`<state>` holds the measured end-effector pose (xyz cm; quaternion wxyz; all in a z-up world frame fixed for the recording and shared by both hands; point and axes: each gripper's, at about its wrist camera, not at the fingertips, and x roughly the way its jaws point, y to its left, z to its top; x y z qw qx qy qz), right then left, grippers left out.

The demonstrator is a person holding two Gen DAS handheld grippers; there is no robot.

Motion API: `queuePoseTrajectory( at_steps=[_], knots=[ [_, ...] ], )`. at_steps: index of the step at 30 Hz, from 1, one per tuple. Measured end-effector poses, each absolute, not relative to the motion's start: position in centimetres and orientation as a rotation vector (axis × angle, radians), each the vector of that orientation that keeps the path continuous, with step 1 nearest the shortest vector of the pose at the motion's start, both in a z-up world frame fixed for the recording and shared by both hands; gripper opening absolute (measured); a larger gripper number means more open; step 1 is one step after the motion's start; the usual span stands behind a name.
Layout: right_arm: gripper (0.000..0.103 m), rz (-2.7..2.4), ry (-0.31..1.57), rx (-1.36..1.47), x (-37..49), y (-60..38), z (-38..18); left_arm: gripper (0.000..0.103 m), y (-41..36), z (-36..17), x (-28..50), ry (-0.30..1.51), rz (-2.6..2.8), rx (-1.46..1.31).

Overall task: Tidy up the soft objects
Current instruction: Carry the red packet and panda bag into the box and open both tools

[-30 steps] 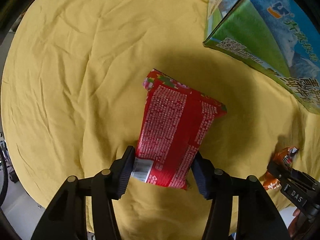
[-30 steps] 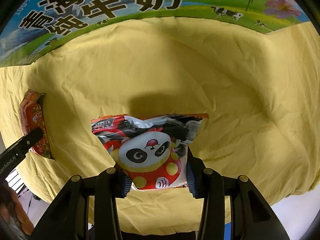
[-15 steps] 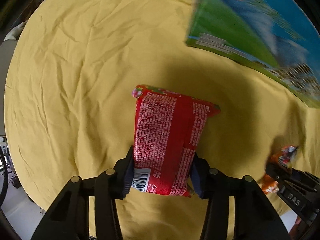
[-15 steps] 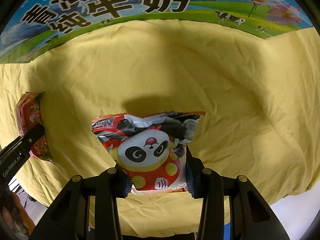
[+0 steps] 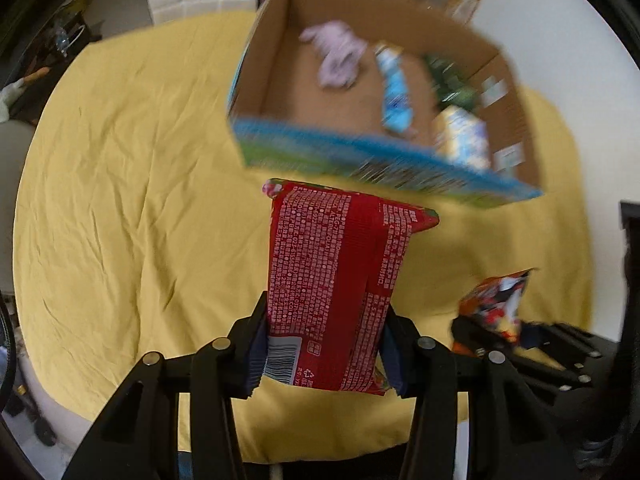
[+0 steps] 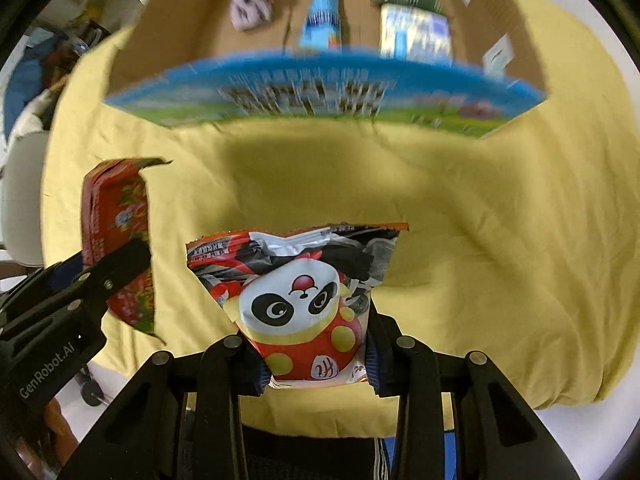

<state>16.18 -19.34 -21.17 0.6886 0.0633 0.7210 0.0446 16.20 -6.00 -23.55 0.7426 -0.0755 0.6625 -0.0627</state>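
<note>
I have the red packet (image 5: 332,292) pinched in my left gripper (image 5: 324,354) and the panda packet (image 6: 304,304) squeezed tight in my right gripper (image 6: 316,364). Both have just come up off the yellow cloth (image 5: 120,200), where they lay 1 second ago, so the open box (image 5: 280,40) ahead, already holding 4 items, now shows its inside: I judge dropping both in comes next.
</note>
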Motion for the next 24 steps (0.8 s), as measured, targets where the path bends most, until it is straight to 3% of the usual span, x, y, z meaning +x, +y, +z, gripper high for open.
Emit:
queuePoseTrajectory(
  at_steps=[6, 11, 14, 24],
  knots=[
    [0.038, 0.144, 1.497, 0.195, 17.7, -20.3, -14.6, 0.045, -6.2, -16.5, 18.7, 1.352, -0.206, -0.195],
    [0.038, 0.15, 1.435, 0.215, 19.5, -21.3, -12.6, 0.045, -6.8, -14.2, 23.9, 1.321, -0.212, -0.219],
    [0.038, 0.138, 1.425, 0.228, 22.1, -21.4, -12.6, 0.045, -6.3, -15.2, 27.2, 1.35, -0.184, -0.24],
    [0.038, 0.08, 1.498, 0.274, 29.7, -22.2, -21.2, 0.045, -6.1, -23.7, 35.2, 1.607, -0.124, -0.315]
  ],
)
